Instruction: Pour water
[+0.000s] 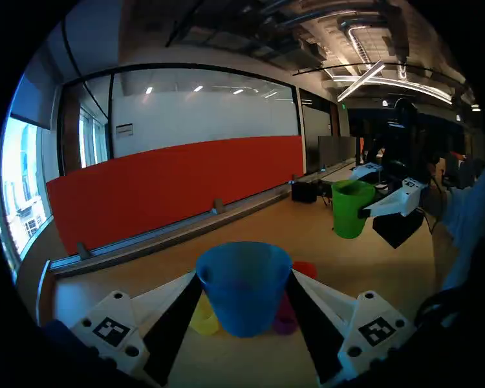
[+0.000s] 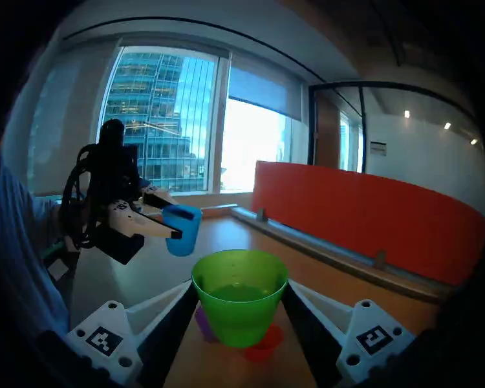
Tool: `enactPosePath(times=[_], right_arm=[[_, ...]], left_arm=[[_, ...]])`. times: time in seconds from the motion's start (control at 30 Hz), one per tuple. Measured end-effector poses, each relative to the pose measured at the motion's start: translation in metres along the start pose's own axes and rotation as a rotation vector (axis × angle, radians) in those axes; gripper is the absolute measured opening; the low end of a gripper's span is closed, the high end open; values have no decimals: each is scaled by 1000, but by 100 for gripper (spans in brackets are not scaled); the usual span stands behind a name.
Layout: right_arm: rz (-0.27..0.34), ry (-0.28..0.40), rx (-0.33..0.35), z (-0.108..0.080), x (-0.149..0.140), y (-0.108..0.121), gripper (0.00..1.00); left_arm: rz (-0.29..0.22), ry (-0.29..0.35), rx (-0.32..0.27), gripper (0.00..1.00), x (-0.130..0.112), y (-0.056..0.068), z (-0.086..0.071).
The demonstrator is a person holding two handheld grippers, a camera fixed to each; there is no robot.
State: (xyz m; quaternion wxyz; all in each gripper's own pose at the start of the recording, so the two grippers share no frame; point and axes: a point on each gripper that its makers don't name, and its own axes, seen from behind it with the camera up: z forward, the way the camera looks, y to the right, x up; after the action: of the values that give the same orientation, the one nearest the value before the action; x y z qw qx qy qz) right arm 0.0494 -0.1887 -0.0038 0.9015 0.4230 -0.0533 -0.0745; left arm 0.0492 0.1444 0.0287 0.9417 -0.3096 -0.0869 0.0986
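While my right claw clamps the green cup with water low inside, my left claw pinches the blue cup — both upright over the table, well apart. If I tip before the rims line up, water could spill on the wood.

The left gripper view looks from close behind the left tongs toward the red partition; the right gripper view, behind the right tongs, toward the windows. Both probably share the bench between them.
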Motion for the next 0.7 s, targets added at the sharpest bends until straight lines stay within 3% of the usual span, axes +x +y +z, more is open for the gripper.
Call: enactPosePath(times=[0.27,0.7], right_arm=[[22,-67,-32,-6,-28,15,90],[32,-194,-19,-4,-82,23,90]], left_arm=[[24,-82,-1,87,-39,3,10],[45,-211,-15,87,-97,5,24]])
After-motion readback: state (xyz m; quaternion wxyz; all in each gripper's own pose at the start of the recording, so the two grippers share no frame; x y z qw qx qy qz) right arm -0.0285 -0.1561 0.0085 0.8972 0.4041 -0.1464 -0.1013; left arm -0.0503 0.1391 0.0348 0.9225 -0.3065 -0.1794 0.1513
